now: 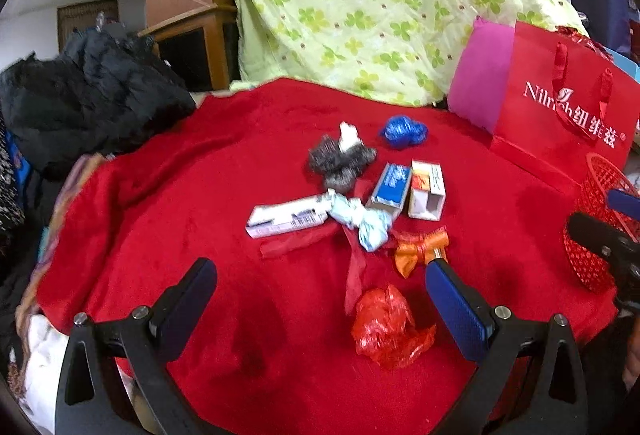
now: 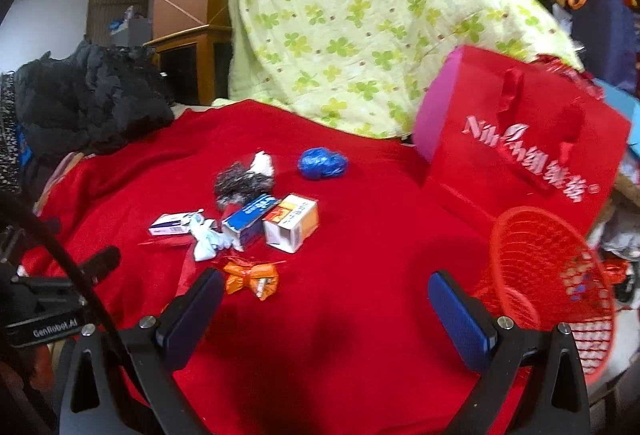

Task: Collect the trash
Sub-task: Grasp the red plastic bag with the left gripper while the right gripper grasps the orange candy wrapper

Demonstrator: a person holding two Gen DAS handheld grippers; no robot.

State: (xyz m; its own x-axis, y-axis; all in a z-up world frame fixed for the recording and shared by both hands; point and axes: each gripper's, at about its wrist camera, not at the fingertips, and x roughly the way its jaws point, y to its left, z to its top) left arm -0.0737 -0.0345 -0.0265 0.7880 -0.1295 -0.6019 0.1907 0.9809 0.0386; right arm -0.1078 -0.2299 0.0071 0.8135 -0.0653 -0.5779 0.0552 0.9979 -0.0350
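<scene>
At this moment you held both tools above the red cloth [image 1: 160,195] with nothing gripped. The left gripper [image 1: 320,299] stood spread wide, its jaws bracketing the crumpled red plastic bag [image 1: 386,327] without touching it; the right gripper [image 2: 326,307] was likewise released and empty.

All the visible trash lay uncollected in a loose cluster on the cloth:
- a blue plastic wad [image 1: 402,131] farthest back;
- a grey scouring pad [image 1: 340,161] with a white scrap [image 1: 348,133] on it;
- a long white carton [image 1: 286,217];
- a blue-and-white box [image 1: 392,187] just beside an orange-and-white box [image 1: 426,189];
- a pale blue twisted wrapper [image 1: 368,221];
- an orange foil wrapper [image 1: 418,249];
- a red ribbon [image 1: 354,267] running under the cluster.

The red mesh basket [image 2: 552,283] sat at your right, beside the red gift bag [image 2: 528,147]; the visible part of its interior showed no trash. Collection therefore appeared hardly begun, with every piece in view left to move. The red bag looked the nearest first pick.
</scene>
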